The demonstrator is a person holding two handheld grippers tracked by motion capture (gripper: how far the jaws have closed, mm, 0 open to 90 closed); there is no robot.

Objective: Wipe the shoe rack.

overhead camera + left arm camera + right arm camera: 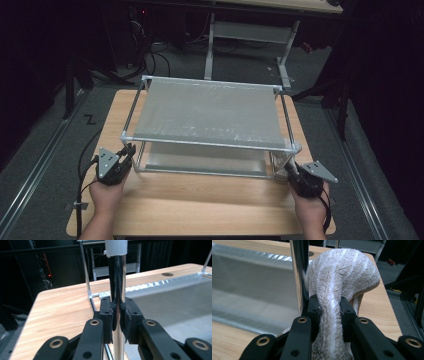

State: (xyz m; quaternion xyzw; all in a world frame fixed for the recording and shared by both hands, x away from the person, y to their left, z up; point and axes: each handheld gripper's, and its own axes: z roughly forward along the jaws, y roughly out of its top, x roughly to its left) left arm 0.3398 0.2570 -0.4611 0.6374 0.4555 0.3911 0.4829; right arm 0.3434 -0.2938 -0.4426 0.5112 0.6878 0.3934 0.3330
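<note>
The two-tier rack (210, 112) stands on your table (200, 210). Your left gripper (117, 312) is clamped on its near-left post (117, 277), steadying it. Your right gripper (329, 310) pinches the towel (342, 272) beside the near-right post (299, 270); wiping looks barely begun, probably.

Bare tabletop (200, 200) in front of rack (210, 115): free passage. Posts (117, 290), shelves block fwd; under-shelf gap prob. tight.

Dim room around my wooden table (200, 200), grey carpet floor (45, 150), white-legged desk (250, 30) far ahead, black cables (155, 60) far left.
</note>
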